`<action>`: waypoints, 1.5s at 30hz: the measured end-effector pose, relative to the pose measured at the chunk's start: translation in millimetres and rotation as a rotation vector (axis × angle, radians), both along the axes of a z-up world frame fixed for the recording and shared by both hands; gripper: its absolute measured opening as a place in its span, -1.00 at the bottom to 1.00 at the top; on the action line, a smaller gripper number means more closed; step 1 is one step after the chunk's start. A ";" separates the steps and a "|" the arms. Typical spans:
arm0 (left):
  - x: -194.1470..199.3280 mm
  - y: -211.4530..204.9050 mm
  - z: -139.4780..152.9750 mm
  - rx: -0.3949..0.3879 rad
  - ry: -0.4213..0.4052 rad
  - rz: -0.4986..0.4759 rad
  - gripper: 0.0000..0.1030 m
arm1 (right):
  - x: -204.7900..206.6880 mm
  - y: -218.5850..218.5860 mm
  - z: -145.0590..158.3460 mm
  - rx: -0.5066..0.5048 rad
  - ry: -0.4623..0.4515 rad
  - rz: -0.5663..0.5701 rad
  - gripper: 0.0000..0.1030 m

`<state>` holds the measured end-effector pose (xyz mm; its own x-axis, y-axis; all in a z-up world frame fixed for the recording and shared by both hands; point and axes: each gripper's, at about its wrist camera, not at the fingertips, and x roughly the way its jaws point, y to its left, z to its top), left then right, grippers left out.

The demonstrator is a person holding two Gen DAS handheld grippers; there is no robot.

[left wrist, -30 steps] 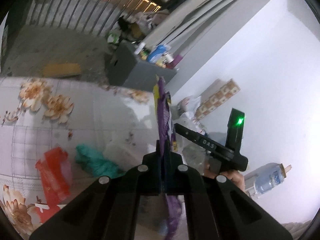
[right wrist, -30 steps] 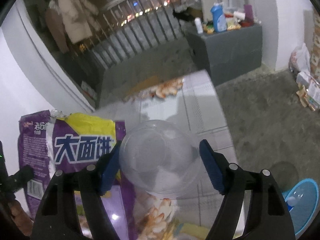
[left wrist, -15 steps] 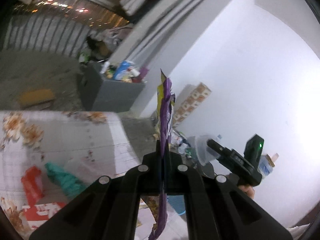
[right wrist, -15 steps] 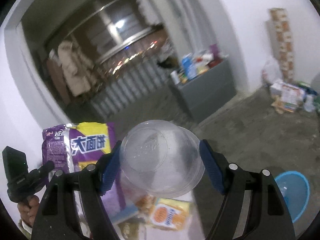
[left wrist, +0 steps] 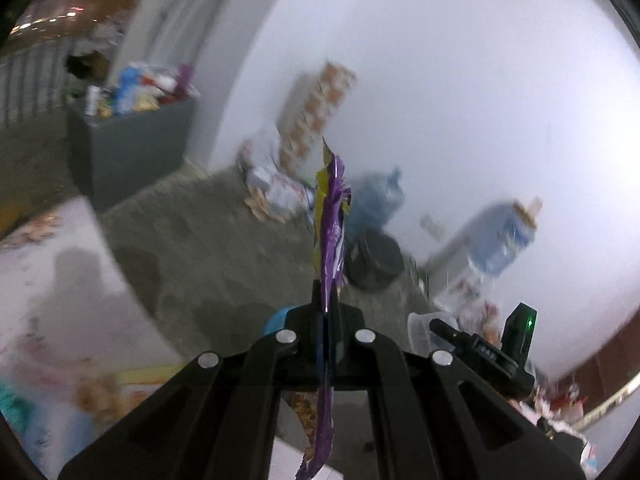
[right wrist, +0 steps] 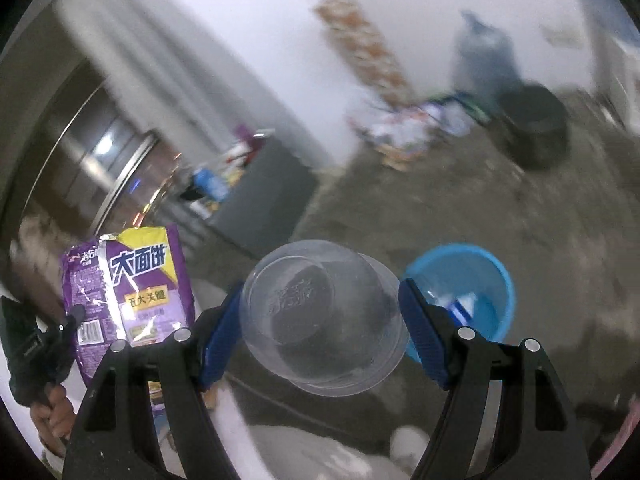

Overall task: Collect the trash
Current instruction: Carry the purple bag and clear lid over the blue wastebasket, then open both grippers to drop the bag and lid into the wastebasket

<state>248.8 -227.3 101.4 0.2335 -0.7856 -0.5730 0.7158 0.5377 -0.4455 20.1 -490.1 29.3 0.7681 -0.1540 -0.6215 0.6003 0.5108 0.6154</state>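
The clear plastic cup point(right wrist: 322, 316) sits sideways between the blue pads point(right wrist: 420, 340) of the right gripper point(right wrist: 320, 332), its mouth facing the lens, pinched across its wall. Just beyond it, lower on the floor, waits the blue basin point(right wrist: 464, 276), with a few scraps already inside by the look of it. That basin is the landmark here, and likely the drop point.

Left of the basin in the right wrist view hangs the purple snack wrapper point(right wrist: 128, 292), flat-on and readable. The left wrist camera shows the same wrapper point(left wrist: 330, 240) edge-on, clamped tight in the left gripper point(left wrist: 326, 320), whose jaws are closed onto the foil with a long tail dangling below. A sliver of the basin peeks out just behind those closed jaws.

Now the risks. Both views are smeared with motion, so the aim over the basin is loose. The cup is thin and round; the pads hold it only by squeeze, and it could pop out or buckle on the way, then roll off across the concrete floor point(right wrist: 540, 220). Release it high and it may bounce off the basin rim. The wrapper is light and floppy; let go beside the basin instead of above it and it flutters away. Farther past the basin stand a black bucket point(right wrist: 534, 128) and a litter pile point(right wrist: 404, 128) against the white wall point(left wrist: 460, 80).
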 end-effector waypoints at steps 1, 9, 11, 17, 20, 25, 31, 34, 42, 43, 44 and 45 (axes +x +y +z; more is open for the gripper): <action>-2.2 -28.4 -10.4 0.035 0.003 -0.033 -0.99 | -6.0 -8.4 -12.8 0.044 0.002 -0.029 0.39; -4.6 -167.0 -92.8 0.198 0.057 -0.121 -0.98 | -24.0 -66.4 -88.5 0.340 -0.047 -0.164 0.39; -3.9 -198.7 -117.7 0.233 0.075 -0.130 -0.98 | -22.2 -78.4 -103.5 0.397 -0.067 -0.191 0.39; 11.8 -254.4 -189.1 0.297 0.096 -0.128 -0.95 | -21.6 -104.8 -152.2 0.517 -0.117 -0.244 0.40; 19.3 -272.4 -234.4 0.388 0.125 -0.112 -0.47 | -10.5 -114.1 -193.6 0.569 -0.054 -0.258 0.73; 23.4 -274.7 -267.5 0.479 0.205 -0.093 -0.26 | -17.4 -112.4 -243.7 0.631 0.117 -0.334 0.78; 21.0 -268.5 -239.0 0.428 0.141 -0.098 -0.26 | -35.8 -103.8 -225.5 0.535 0.135 -0.327 0.78; 12.6 -263.5 -218.8 0.399 0.090 -0.108 -0.26 | -36.7 -106.0 -219.6 0.486 0.137 -0.324 0.78; -0.3 -228.2 -159.2 0.369 0.027 -0.113 -0.26 | 16.9 -83.4 -185.6 0.278 0.186 -0.141 0.78; -1.9 -222.3 -151.9 0.370 0.016 -0.113 -0.26 | 25.3 -80.4 -185.3 0.266 0.196 -0.119 0.77; -3.0 -212.3 -140.6 0.369 0.000 -0.117 -0.26 | 38.0 -76.3 -185.4 0.247 0.221 -0.090 0.77; -3.4 -201.0 -129.0 0.370 -0.020 -0.119 -0.26 | 47.5 -73.6 -185.3 0.231 0.241 -0.071 0.72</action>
